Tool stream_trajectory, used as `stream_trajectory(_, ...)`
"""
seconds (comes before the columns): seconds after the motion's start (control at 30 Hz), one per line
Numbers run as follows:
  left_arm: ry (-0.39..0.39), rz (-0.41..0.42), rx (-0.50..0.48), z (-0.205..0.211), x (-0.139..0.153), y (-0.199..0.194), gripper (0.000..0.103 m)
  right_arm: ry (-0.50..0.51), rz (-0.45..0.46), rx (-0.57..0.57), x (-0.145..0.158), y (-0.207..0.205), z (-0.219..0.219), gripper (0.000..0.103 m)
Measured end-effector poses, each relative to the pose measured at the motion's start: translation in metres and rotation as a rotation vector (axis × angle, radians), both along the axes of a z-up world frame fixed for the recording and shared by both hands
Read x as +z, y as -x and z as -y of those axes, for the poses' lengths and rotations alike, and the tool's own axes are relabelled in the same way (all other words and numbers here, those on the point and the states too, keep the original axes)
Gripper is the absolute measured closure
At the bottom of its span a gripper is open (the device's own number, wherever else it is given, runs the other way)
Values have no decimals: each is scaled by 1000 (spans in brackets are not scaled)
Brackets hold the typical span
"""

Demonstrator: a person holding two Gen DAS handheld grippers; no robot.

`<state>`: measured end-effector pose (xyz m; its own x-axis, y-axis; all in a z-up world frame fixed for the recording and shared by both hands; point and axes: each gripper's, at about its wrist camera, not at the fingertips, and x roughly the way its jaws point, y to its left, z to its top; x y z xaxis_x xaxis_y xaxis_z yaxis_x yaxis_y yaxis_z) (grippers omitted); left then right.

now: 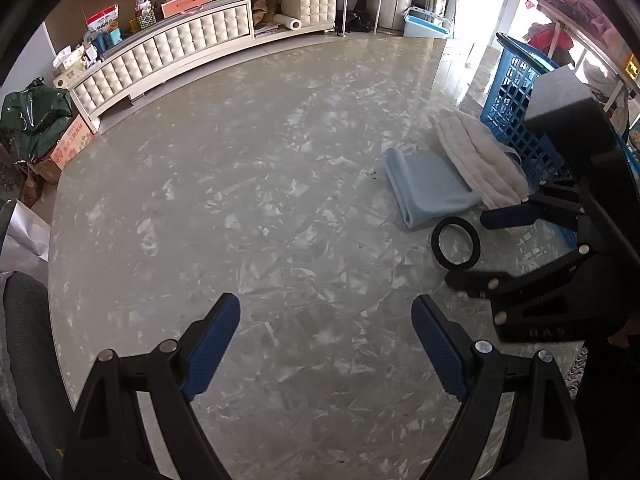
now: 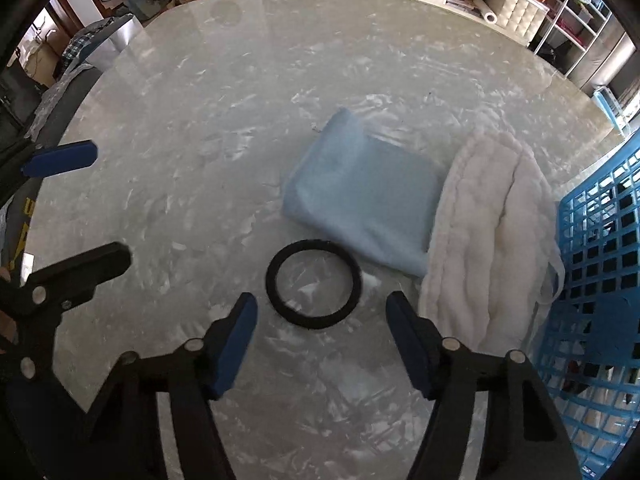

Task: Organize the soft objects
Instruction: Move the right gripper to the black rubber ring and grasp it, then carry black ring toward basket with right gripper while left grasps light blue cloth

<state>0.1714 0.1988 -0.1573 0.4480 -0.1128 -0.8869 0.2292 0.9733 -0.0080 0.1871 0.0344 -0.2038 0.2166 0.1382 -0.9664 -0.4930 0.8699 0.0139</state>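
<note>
A folded light blue cloth (image 2: 366, 210) lies on the marble table (image 2: 200, 120), with a white fluffy towel (image 2: 488, 240) right of it against a blue plastic basket (image 2: 600, 280). A black soft ring (image 2: 313, 284) lies just in front of the cloth. My right gripper (image 2: 320, 316) is open, its tips either side of and just short of the ring. My left gripper (image 1: 326, 320) is open and empty over bare table. In the left wrist view the cloth (image 1: 428, 184), towel (image 1: 476, 156), ring (image 1: 456, 246), basket (image 1: 520, 120) and right gripper (image 1: 476, 248) show at right.
A white padded cabinet (image 1: 168, 56) with clutter on top stands beyond the table's far edge. A green bag (image 1: 32, 120) and boxes sit on the floor at left. A chair (image 1: 24, 340) is at the table's near left edge.
</note>
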Motion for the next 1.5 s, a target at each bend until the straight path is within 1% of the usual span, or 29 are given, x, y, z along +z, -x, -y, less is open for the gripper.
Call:
stream_trajectory(0.07, 0, 0, 1, -1, 0, 0, 17, -3, 2, -5, 0, -3, 3, 41)
stream_trajectory(0.13, 0, 0, -1, -2, 0, 1, 17, 1, 6, -9, 0, -6, 4, 49)
stream_trajectory(0.17, 0, 0, -1, -3, 0, 1, 17, 3, 9, -7, 1, -5, 4, 51)
stream_trajectory(0.23, -3, 2, 4, -5, 1, 1, 17, 1, 14, 5, 2, -3, 3, 59)
stream_trajectory(0.37, 3, 9, 10, -7, 3, 2, 17, -2, 16, 35, 1, -1, -2, 71)
stream_trajectory(0.43, 6, 12, 7, -6, 4, 2, 16, -12, 11, 35, 3, 0, -2, 85)
stream_trajectory(0.5, 11, 16, 2, -5, 6, 3, 17, -19, 3, 36, 3, 2, -2, 89)
stream_trajectory(0.67, 25, 32, -15, -4, 13, 7, 17, -30, 9, 37, 15, 12, 6, 90)
stream_trajectory(0.77, 45, 40, -35, -4, 19, 8, 17, -48, 32, 42, 33, 19, 10, 90)
stream_trajectory(0.9, 43, 50, -60, 1, 27, 9, 16, -70, 65, 42, 60, 23, 23, 90)
stream_trajectory(1.07, 44, 64, -76, 11, 36, 2, 16, -84, 87, 33, 89, 25, 45, 90)
stream_trajectory(1.23, 38, 63, -120, 27, 42, -7, 16, -93, 139, 2, 119, 22, 82, 90)
stream_trajectory(1.37, 36, 48, -138, 39, 41, -18, 16, -103, 170, -41, 140, 19, 117, 90)
stream_trajectory(1.5, 36, 37, -151, 52, 36, -31, 16, -105, 181, -87, 147, 16, 148, 90)
